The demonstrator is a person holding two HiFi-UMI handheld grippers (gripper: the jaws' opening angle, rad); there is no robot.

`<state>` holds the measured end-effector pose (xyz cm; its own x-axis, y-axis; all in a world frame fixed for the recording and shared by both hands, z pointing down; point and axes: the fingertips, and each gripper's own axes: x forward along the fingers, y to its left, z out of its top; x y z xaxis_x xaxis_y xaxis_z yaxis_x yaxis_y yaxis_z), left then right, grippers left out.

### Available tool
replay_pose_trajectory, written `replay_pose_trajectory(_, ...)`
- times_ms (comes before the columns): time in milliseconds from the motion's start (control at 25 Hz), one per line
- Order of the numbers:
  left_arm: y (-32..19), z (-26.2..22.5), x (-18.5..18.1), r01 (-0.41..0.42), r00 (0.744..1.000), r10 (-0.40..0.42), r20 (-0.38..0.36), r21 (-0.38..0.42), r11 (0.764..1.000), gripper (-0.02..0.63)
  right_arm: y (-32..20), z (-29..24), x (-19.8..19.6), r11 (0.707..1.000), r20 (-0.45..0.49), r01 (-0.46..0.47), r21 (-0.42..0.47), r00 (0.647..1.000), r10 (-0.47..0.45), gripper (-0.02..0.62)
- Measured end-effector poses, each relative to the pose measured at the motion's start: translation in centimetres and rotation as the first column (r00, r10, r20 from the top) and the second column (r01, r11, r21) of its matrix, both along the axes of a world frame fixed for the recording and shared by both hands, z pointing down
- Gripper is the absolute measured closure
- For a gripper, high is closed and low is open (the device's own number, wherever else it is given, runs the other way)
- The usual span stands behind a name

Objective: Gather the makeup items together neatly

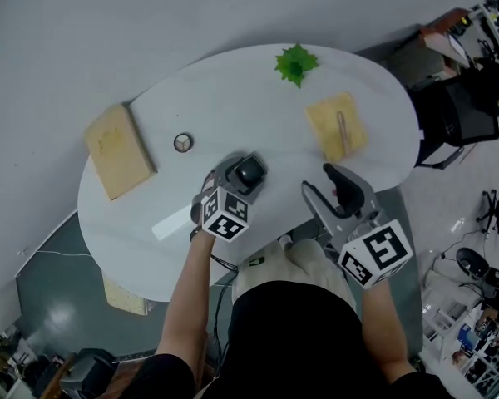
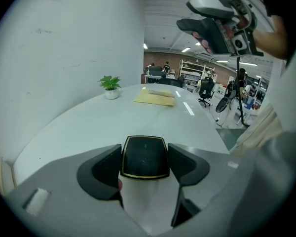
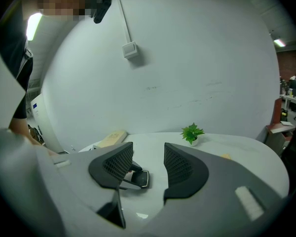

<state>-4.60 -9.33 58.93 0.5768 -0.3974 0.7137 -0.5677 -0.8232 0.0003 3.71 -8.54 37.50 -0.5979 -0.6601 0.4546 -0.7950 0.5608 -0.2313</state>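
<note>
While the left gripper [image 1: 243,171] is clamped on a black compact [image 2: 144,157] with a thin gold rim, the right gripper [image 1: 318,179] stands just to its right with its jaws spread wide and nothing between them; both are over the near middle of the white table [image 1: 233,90]. In the left gripper view the compact sits square between the two dark pads, one pad against each of its sides, with its flat black face turned toward the camera; whether its underside touches the table I cannot tell. The right gripper view looks through its own parted jaws at the compact, seen edge-on in the left gripper's hold, well apart from the right gripper's pads. Left of the compact and a little farther lies a small round item [image 1: 183,143], alone on the bare table; farther left, near the table's left edge, lies a flat tan box [image 1: 118,150]. On the right side a tan pad [image 1: 337,127] lies with a slim stick [image 1: 342,131] resting along its top; beyond it, at the far edge, stands a small green plant [image 1: 296,63]. These things are spread well apart from one another.
</note>
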Motion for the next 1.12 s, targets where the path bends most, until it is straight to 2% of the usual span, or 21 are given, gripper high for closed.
replay_pose_trajectory(600, -0.51, 0.86, 0.42, -0.078, 0.997, 0.078, -0.021, -0.016, 0.997, 0.314, 0.44, 0.71, 0.07, 1.0, -0.002, -0.012, -0.016, 1.0, 0.012, 0.411)
replay_pose_trajectory(1120, -0.95, 0.41, 0.55, -0.061, 0.996, 0.06, -0.069, -0.013, 0.998, 0.294, 0.07, 0.71, -0.09, 1.0, 0.003, -0.017, -0.02, 1.0, 0.018, 0.411)
